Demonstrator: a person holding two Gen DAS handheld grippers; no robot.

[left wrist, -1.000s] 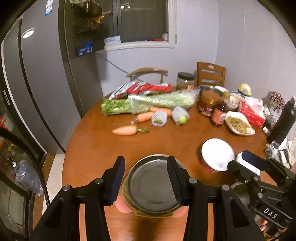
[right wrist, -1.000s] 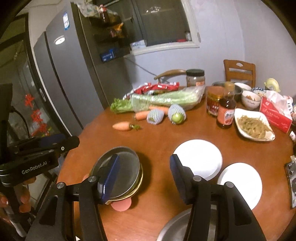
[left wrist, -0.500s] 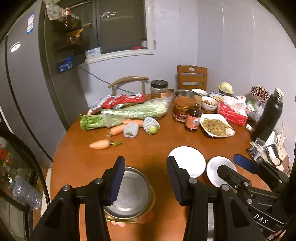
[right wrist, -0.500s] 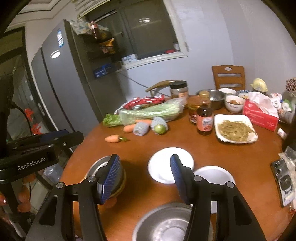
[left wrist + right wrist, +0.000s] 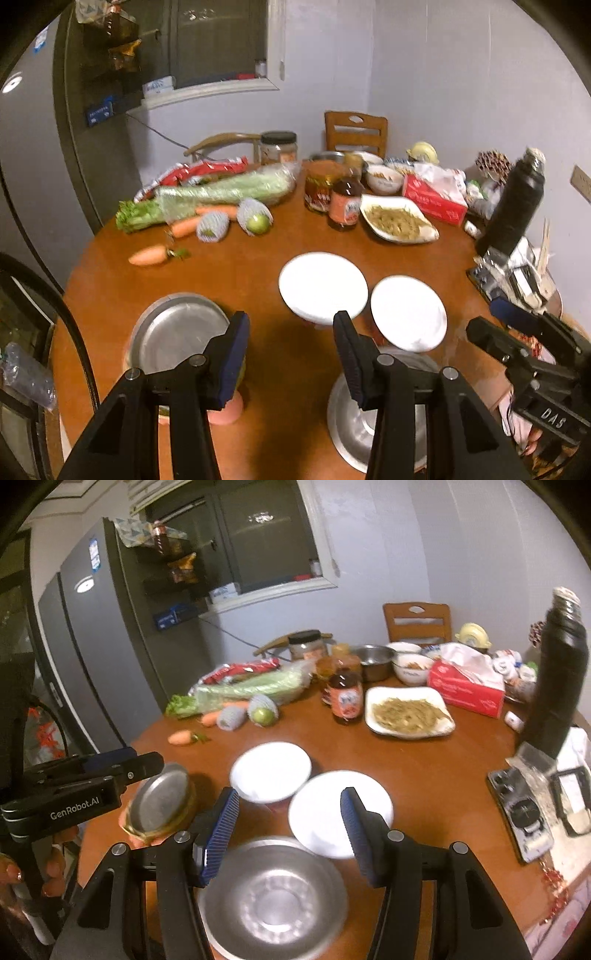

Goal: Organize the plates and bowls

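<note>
I've pulled both grippers back and up from the steel plate stack (image 5: 177, 328) since a second ago; left gripper (image 5: 290, 354) and right gripper (image 5: 290, 830) both gape wide, holding nothing. Nearest, a steel bowl (image 5: 271, 897) under the right; beyond it two white plates (image 5: 271, 770) (image 5: 332, 810) overlapping mid-table (image 5: 240, 273); farther, vegetables (image 5: 207, 194) and sauce bottle (image 5: 345, 696).

Round table (image 5: 258, 280) bears 2 plates (image 5: 323, 282).

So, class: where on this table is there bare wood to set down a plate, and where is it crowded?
Bare wood lies between the lone carrot and the left white plate, and between the stacked metal plates and that plate. The far edge, around the sauce bottle and tissue box, is crowded.
</note>
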